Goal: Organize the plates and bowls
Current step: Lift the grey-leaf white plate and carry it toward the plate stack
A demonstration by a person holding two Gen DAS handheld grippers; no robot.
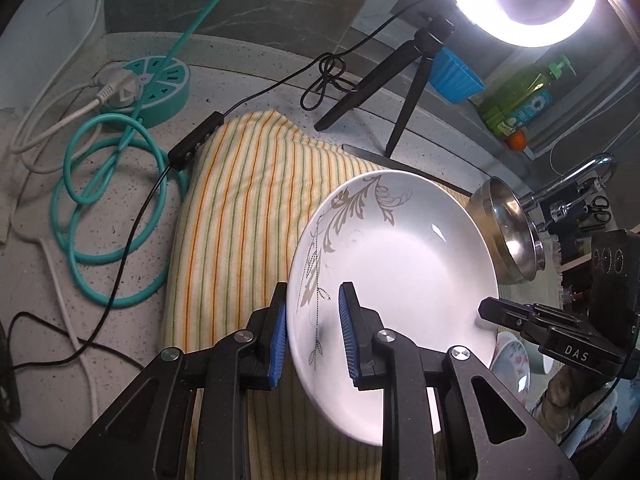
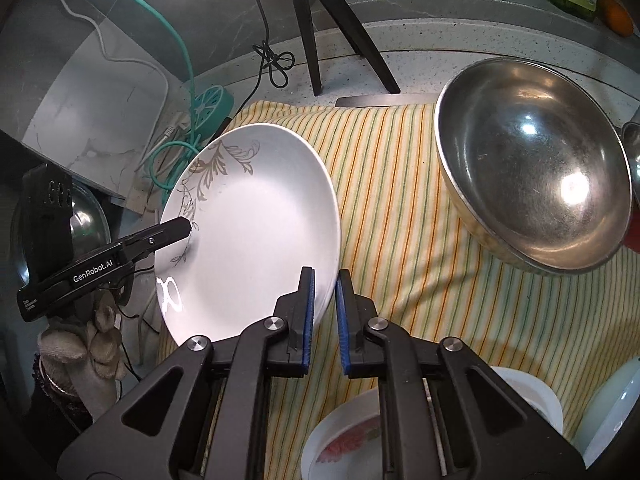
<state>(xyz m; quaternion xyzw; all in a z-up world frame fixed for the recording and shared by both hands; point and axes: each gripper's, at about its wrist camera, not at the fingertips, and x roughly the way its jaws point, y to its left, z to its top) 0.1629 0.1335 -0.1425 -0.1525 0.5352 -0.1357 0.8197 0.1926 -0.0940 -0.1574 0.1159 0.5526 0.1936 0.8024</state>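
Observation:
A white plate [image 1: 404, 276] with a grey leaf pattern is held tilted above the striped cloth [image 1: 244, 216]. My left gripper [image 1: 313, 336] straddles its left rim, one blue pad on each side, the jaws still somewhat apart. My right gripper [image 2: 325, 316] clamps the plate's [image 2: 256, 232] right rim between its pads. The left gripper's finger also shows in the right wrist view [image 2: 168, 230] on the plate's far rim. A steel bowl [image 2: 536, 184] sits on the cloth [image 2: 400, 208] to the right.
A ring light on a black tripod [image 1: 404, 92] stands behind the cloth. A teal power strip [image 1: 156, 84] and coiled cables lie at left. Small patterned bowls [image 2: 344, 444] sit near the front. A blue cup [image 1: 456, 76] and green bottle [image 1: 516, 100] stand at back right.

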